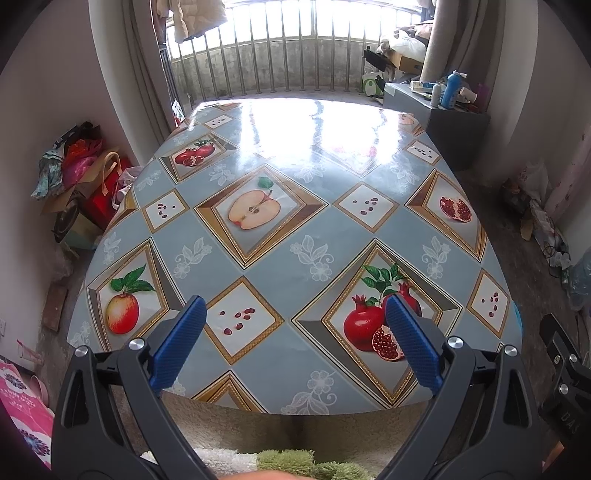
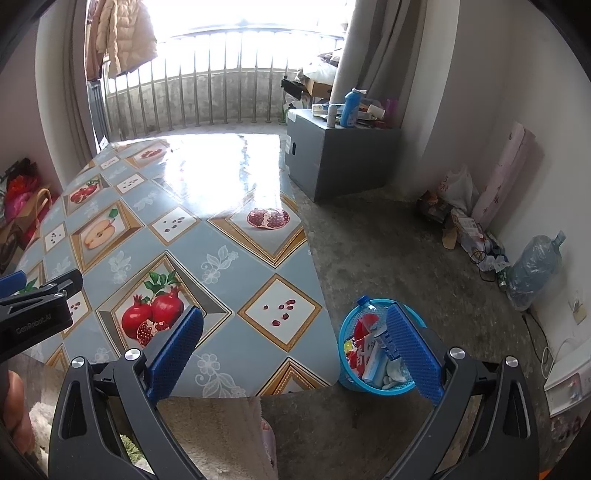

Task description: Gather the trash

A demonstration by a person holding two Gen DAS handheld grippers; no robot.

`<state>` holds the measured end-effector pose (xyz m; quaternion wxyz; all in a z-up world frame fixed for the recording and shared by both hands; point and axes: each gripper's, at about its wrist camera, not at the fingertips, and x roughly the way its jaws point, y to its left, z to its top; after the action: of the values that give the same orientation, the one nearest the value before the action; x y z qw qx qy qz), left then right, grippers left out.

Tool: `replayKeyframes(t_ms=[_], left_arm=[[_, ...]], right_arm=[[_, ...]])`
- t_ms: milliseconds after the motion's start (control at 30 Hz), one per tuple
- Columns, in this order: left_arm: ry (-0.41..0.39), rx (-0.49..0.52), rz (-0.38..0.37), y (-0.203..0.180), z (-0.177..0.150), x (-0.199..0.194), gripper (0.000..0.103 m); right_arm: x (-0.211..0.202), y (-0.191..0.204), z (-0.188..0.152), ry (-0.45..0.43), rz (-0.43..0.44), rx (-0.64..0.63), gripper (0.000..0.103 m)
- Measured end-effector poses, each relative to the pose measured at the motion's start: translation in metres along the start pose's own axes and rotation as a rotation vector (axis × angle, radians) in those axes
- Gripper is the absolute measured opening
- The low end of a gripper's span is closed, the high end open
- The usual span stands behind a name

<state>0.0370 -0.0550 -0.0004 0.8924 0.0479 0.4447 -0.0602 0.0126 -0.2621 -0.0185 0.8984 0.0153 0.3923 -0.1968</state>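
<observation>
Left gripper [image 1: 295,306]: jaws spread wide, nothing between the blue pads [image 1: 179,341], held over the near edge of the table [image 1: 280,229]. Right gripper [image 2: 295,317]: also wide open, empty, over the table's near right corner; left pad [image 2: 173,354] is above the cloth, right pad [image 2: 412,349] overlaps the bin [image 2: 349,380] in view.

Bin is blue, on the floor just right of the table's near right corner. It holds trash [image 2: 369,354]: a bottle with a blue cap, red and white packets, crumpled white bits.

Table has a glossy fruit-print cloth; the far half is washed out by glare.

Grey cabinet [image 2: 340,155] far right, past the table, with a blue bottle [image 2: 351,107] and clutter on top. Water jug [image 2: 535,269] against the right wall, with bags and cables near it. Bags [image 1: 81,173] piled by the left wall. Balcony railing [image 1: 273,62] at the far end, jacket [image 2: 122,33] hanging at its left.
</observation>
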Motion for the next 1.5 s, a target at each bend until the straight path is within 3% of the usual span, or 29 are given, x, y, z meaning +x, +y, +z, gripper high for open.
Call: replayKeyframes(t_ms=[967,1500], left_arm=[[0.009,0.000,0.001,0.001,-0.001,0.001,0.093],[0.092,0.012,-0.020,0.002,-0.006,0.013,0.093]], right_arm=[[-0.001,0.002,0.001,0.000,0.003,-0.004,0.097],[0.006,0.002,-0.003,0.016,0.006,-0.010,0.097]])
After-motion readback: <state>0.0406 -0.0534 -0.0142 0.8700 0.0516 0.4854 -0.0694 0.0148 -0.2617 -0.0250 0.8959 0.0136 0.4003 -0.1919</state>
